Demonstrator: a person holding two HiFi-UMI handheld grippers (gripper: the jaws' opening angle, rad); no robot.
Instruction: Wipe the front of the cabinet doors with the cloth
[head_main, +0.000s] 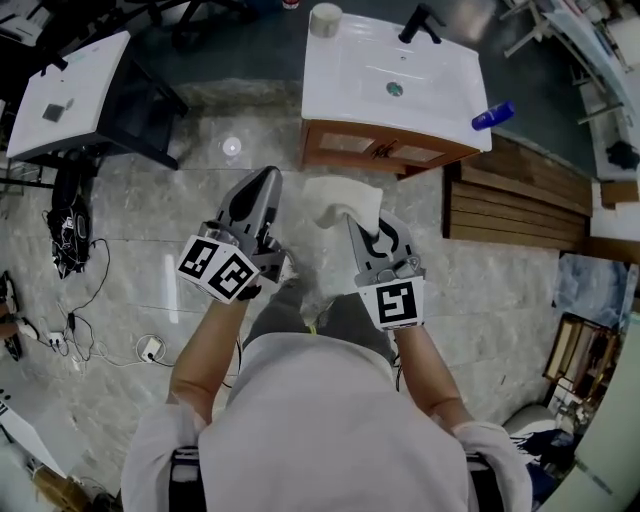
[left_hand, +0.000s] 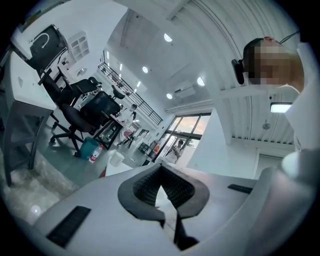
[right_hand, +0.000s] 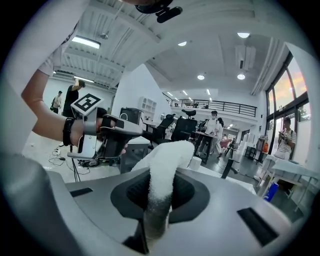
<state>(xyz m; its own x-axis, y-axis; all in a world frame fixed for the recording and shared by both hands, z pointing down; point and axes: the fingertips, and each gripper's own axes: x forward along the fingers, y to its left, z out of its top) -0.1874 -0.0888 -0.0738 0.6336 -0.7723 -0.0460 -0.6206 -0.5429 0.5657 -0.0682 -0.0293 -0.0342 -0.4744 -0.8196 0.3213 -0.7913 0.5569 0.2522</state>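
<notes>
Short of the cabinet doors (head_main: 385, 151), the right gripper (head_main: 358, 222) pinches the white cloth (head_main: 345, 197) by a bunched fold, a sound hold on something seemingly soft, light and floppy, while the left gripper (head_main: 262, 186) is closed and empty.

No word, number or brand name is showing clearly enough to be read in any view. The nearest thing to writing is sitting on the cabinet (head_main: 345, 143): a small dark scrawl (head_main: 385, 150) is crossing its wooden front, too small to make out. In front of the cabinet, the cube on the left gripper (head_main: 264, 175) is showing two black-and-white square markers (head_main: 218, 268), and the cube on the right gripper (head_main: 355, 222) is showing one marker (head_main: 396, 302). These are carrying block patterns, not letters or digits. A blue bottle (head_main: 493, 116) is lying at the right edge of the cabinet's white top, and any print on it is too small to read.
</notes>
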